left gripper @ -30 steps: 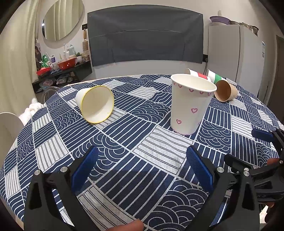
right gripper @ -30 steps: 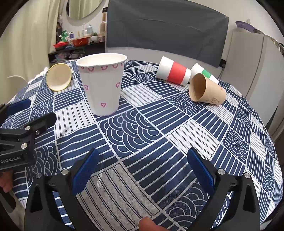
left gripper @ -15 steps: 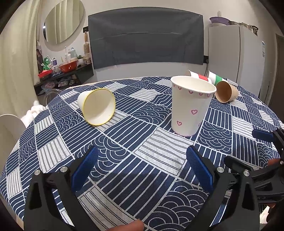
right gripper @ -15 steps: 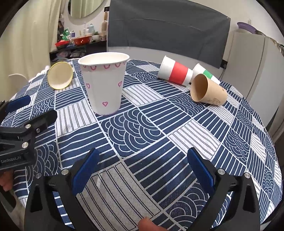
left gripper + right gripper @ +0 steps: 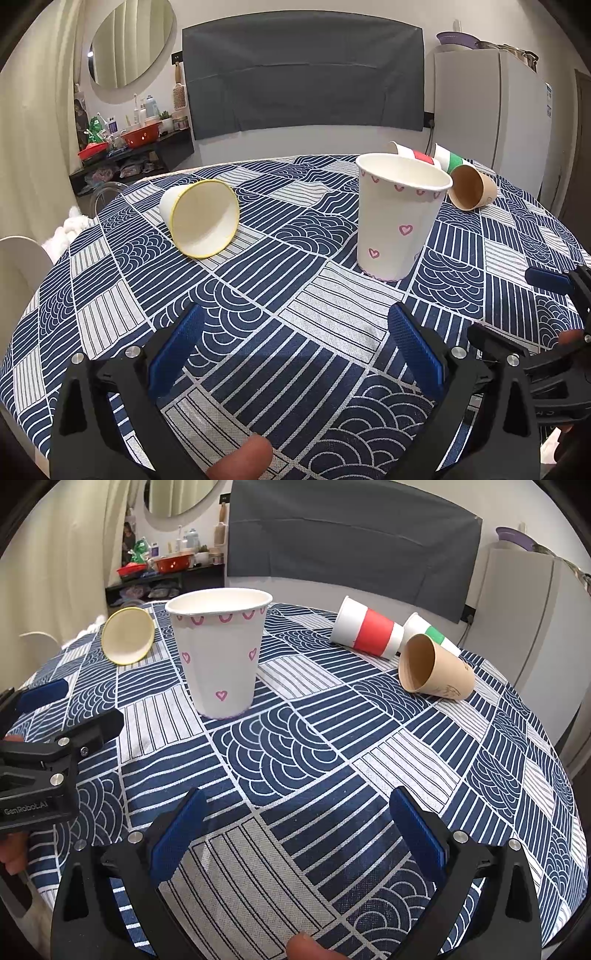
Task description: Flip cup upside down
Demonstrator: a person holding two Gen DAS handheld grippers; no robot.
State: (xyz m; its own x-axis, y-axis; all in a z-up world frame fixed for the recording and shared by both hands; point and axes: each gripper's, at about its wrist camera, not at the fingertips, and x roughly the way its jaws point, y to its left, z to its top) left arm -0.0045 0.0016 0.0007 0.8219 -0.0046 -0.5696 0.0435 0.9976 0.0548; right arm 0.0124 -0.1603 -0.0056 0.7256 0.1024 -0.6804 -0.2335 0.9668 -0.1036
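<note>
Patterned blue-and-white cloth is covering your counter [image 5: 332, 760], which is carrying five paper cups: four are lying on their sides and one heart cup [image 5: 219, 653] is standing upright near the middle, mouth facing up, long axis vertical. You are holding your left gripper [image 5: 291, 350] and right gripper [image 5: 295, 830] low over the near edge, both spread wide and gripping nothing.

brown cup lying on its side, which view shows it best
The right wrist view: the brown cup lies close and whole, its mouth and printed side showing. The left wrist view shows it smaller, near the heart cup's rim.
</note>
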